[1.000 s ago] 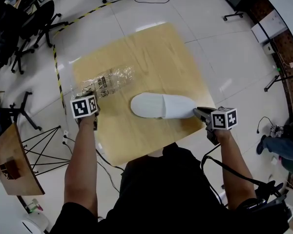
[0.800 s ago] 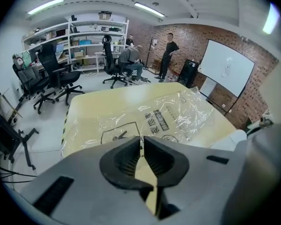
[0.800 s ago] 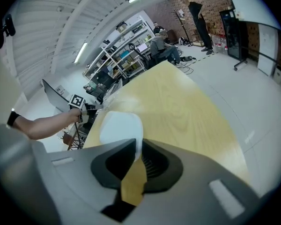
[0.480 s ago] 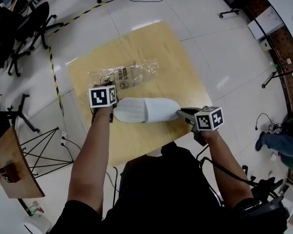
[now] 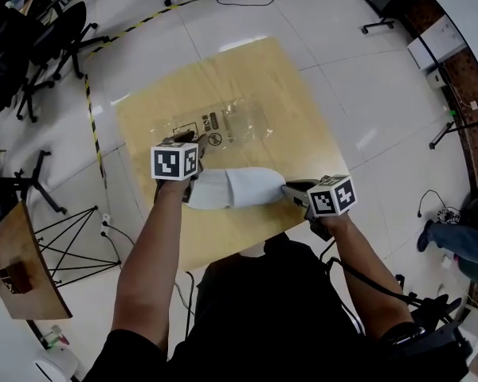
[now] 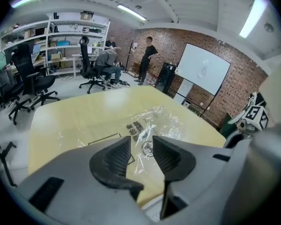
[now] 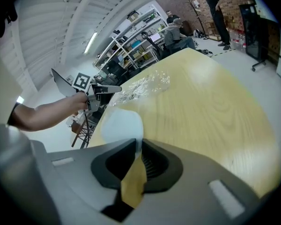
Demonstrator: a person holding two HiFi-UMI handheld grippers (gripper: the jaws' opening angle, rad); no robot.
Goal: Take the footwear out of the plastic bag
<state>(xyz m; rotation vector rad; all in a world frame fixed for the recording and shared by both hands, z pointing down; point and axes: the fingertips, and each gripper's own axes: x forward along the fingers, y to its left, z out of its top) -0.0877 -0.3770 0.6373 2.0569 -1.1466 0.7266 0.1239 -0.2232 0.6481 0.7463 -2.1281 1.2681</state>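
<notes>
White slipper (image 5: 235, 188) is out of the plastic bag (image 5: 231, 124) and sits by the counter (image 5: 295, 94) edge nearest the person, while the clear bag lies flat toward the counter's middle, apart from the slipper. Right hand-held gripper (image 7: 136, 149) is clamped on the thin edge of the slipper's end nearest that hand. Left hand-held gripper (image 6: 141, 151) is over the slipper's other end on the bag side; its jaws have just been opening and now stand apart with nothing between the pads.
</notes>
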